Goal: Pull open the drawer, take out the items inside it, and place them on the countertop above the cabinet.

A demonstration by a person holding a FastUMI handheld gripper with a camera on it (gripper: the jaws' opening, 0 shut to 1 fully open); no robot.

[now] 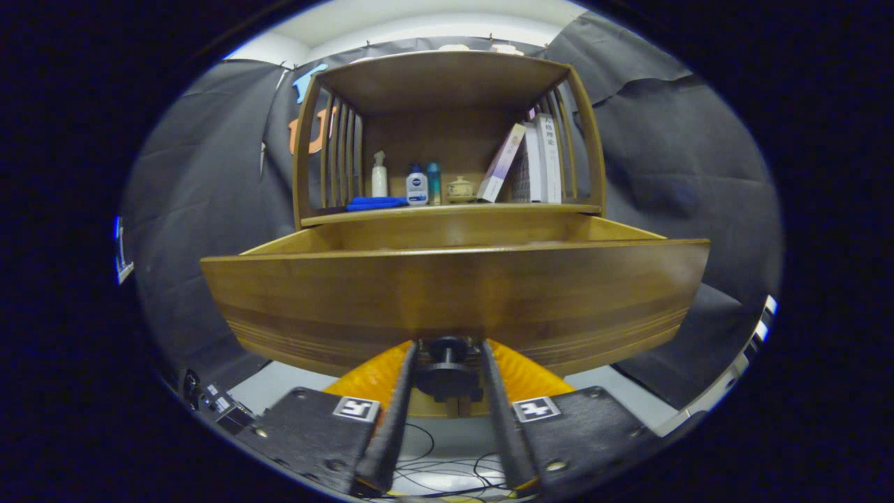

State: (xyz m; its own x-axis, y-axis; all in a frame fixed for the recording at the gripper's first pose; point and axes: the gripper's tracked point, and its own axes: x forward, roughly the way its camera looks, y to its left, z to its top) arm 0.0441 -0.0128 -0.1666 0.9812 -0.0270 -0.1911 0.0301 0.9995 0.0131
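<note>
- Gripping the dark round knob (448, 349) on the drawer's front, the claw (448, 347) has its two fingers (399, 391) drawn in against the knob from either side, narrowly parted with the knob between them.
- The drawer (454, 293) stands pulled out from the wooden cabinet (447, 77), its broad front panel just ahead of the fingers; its inside is hidden behind that panel, so its contents cannot be told.
- Above the drawer runs the tabletop (447, 213) of the cabinet, under a roofed shelf bay with slatted sides.
- On that tabletop, from the left: a folded blue cloth (375, 203), a white spray bottle (379, 176), a white and blue bottle (417, 187), a teal bottle (434, 183), a small lidded pot (460, 188), and leaning books (531, 164).
- Cables (447, 475) lie on the floor below the fingers.
</note>
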